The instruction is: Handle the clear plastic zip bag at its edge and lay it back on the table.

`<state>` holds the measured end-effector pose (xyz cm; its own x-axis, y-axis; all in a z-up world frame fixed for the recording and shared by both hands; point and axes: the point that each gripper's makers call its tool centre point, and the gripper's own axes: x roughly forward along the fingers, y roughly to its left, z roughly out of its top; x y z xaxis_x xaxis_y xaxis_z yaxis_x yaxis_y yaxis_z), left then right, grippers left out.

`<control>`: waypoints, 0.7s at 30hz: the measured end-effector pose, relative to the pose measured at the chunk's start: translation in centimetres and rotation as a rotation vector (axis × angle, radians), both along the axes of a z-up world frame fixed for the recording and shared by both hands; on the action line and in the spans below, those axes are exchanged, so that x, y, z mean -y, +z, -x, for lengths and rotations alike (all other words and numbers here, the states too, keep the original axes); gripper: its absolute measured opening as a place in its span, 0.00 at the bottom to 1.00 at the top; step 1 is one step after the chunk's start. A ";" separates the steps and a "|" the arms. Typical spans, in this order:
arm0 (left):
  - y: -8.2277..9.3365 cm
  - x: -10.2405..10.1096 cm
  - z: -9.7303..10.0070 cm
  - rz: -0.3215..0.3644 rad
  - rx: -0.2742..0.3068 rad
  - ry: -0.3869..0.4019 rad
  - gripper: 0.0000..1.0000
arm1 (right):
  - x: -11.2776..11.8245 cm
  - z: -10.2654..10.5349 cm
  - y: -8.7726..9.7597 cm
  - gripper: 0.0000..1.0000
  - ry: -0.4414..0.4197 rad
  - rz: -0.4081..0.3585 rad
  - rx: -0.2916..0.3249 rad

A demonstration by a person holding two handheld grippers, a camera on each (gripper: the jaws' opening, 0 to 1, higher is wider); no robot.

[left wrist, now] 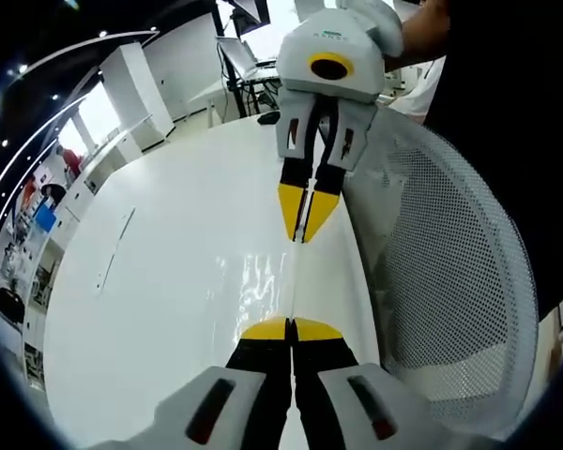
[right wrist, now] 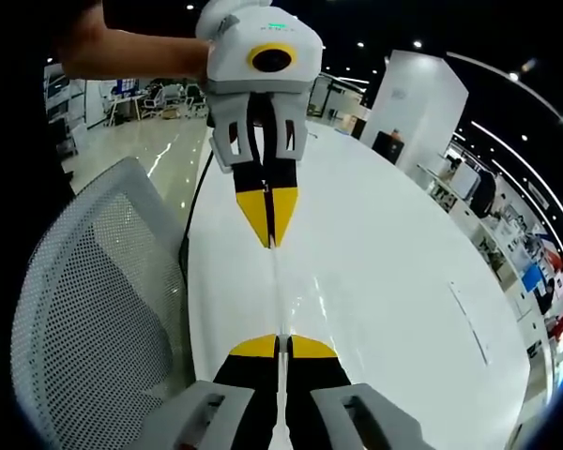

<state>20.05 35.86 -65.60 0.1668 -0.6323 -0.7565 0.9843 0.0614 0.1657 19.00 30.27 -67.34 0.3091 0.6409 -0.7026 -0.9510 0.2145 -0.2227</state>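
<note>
Right now the clear plastic zip bag is stretched thin and edge-on between the two grippers, hanging just above the glossy white desk near its long edge on the chair side. In the left gripper view, the left gripper has its yellow-tipped jaws pressed together on one end of the bag, while the right gripper comes in from the top, its jaws likewise pinched on the far end. In the right gripper view the arrangement mirrors itself: the right gripper is clamped on the bag at the bottom and the left gripper faces it from above, held by a person's hand. A white mesh-backed office chair stands just beside that desk edge. Farther across the desk, toward its middle, a faint thin line marks the surface.
</note>
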 end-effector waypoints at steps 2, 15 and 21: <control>0.0 -0.1 0.0 0.000 -0.002 0.001 0.00 | 0.0 0.0 0.0 0.00 -0.001 -0.002 0.000; 0.0 -0.5 -0.1 -0.009 -0.006 0.004 0.00 | 0.4 -0.1 -0.2 0.00 -0.004 0.003 -0.001; 0.0 -0.8 -0.1 -0.011 -0.007 0.006 0.00 | 0.5 -0.1 -0.2 0.00 -0.005 0.003 -0.001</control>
